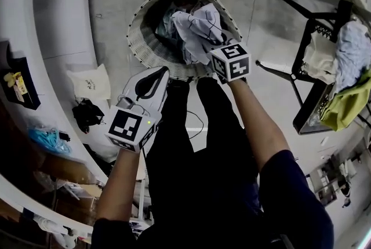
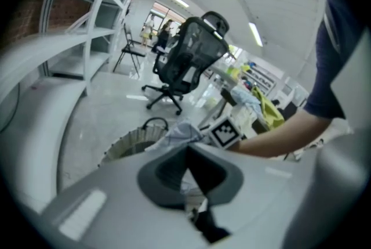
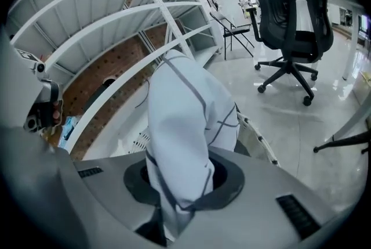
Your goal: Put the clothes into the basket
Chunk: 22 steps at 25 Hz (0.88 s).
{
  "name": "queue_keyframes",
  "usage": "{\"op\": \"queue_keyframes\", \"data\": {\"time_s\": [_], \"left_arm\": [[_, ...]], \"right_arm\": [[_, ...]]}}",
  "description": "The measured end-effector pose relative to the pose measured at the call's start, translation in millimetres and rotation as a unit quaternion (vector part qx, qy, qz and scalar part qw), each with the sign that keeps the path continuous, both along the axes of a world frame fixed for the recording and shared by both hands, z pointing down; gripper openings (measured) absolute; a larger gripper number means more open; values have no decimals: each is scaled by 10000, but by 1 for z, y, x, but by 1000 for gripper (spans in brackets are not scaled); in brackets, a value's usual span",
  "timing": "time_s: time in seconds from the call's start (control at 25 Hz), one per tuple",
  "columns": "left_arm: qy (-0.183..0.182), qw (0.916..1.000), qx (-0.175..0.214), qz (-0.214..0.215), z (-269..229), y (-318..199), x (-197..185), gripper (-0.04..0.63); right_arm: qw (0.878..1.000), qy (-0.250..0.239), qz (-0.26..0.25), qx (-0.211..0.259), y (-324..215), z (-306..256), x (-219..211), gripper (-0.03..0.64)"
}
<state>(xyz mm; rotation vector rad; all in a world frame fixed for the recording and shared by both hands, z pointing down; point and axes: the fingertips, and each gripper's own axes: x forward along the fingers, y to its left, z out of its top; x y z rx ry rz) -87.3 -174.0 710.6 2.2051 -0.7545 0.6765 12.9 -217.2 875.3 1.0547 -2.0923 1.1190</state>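
right claw [image 1: 213, 49] tight on white shirt [image 1: 200, 24] over basket [image 1: 136, 39] — left claw [image 1: 161, 75] closed, empty

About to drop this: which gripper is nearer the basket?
Right. The right gripper holds a white garment above the basket, over its opening; the left gripper is further back, by the near rim.
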Motion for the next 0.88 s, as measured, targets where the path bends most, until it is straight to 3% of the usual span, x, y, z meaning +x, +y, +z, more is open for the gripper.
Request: {"op": "queue_keyframes", "data": {"time_s": [0.32,0.52,0.64,0.88], "left_arm": [[-11,9999,-165,9,33,7,-4,5],[-98,9994,-328,21,47,18,-10,5],[-52,9995,-316,8,40,18,-10,5],[115,9999,-69,12,6,-2,-4,5]], "right_arm": [[9976,579,110,-357,10,82,8,90],[9880,1049,-35,-1133,25,130,8,266],[9858,1238,52,-1136,39,116,25,280],[9895,1302,117,-619,42,43,46,302]]}}
